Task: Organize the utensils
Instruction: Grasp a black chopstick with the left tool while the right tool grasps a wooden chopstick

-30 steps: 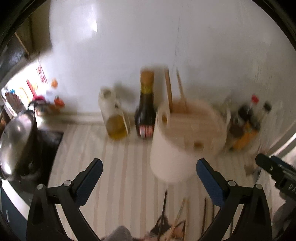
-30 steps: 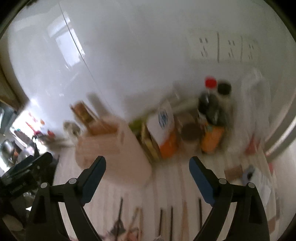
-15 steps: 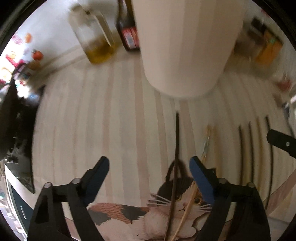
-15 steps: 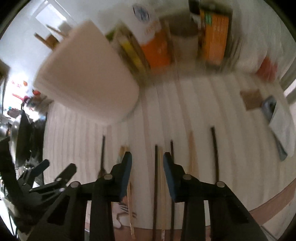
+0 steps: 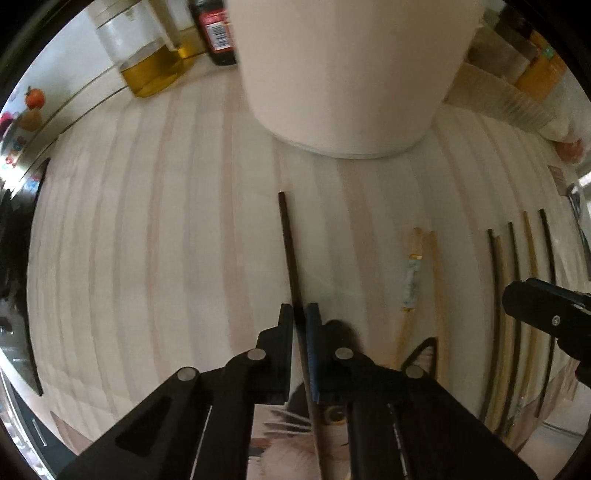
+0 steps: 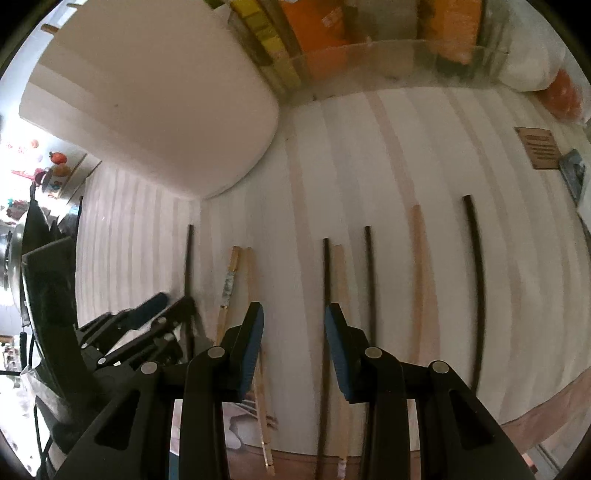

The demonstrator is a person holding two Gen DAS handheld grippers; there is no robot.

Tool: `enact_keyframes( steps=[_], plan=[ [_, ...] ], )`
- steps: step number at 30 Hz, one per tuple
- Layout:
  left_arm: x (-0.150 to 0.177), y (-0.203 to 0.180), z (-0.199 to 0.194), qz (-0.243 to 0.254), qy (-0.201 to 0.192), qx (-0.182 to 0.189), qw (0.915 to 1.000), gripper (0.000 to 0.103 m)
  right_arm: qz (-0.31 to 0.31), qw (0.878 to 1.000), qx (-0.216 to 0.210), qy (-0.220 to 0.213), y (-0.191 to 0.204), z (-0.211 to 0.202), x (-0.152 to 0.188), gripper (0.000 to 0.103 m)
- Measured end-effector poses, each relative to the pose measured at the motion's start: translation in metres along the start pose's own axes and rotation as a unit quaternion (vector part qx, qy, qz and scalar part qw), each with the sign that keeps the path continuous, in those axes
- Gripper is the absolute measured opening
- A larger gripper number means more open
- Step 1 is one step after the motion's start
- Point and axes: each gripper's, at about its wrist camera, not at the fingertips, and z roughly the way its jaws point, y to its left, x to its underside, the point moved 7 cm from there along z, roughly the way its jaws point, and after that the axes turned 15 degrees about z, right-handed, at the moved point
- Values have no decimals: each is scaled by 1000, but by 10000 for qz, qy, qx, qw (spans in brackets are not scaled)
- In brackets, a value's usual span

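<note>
Nearly all is left: the left gripper (image 5: pixel 300 314) has just clenched on a dark chopstick (image 5: pixel 289 251) lying on the bench (image 5: pixel 147 221), at 6 o'clock from the white holder (image 5: pixel 347 74). The right gripper (image 6: pixel 293 317) hangs half-closed, empty, over others.

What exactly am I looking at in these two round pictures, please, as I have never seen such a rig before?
There is no robot: a person carries a hand-held gripper in each hand, and a fisheye camera on each looks along its two fingers. That is why both pictures are round and bent.

In the left view, the left gripper has just closed on a dark chopstick lying on the striped counter. The right view shows the right gripper, jaws part open, with nothing pressed between them; it hangs over a row of dark and wooden chopsticks.

Behind stands a white holder, with an oil jar and a dark bottle to its left. Each gripper also shows at the edge of the other's picture.
</note>
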Motion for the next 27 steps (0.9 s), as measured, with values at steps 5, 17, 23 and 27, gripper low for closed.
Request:
enact_keyframes(
  steps=[5, 17, 23, 27],
  plan=[
    [17, 10, -2, -144, 59, -37, 9999, 5, -218, 9995, 32, 209, 17, 21, 6, 37],
    [30, 10, -4, -257, 200, -70, 9994, 5, -1143, 9885, 868, 474, 29, 50, 22, 7],
    [33, 11, -7, -289, 221, -60, 9993, 4, -1171, 9855, 999, 709, 20, 49, 15, 7],
    [32, 11, -5, -293, 245, -70, 9992, 5, -1205, 9844, 1101, 658, 21, 48, 12, 7]
  ],
)
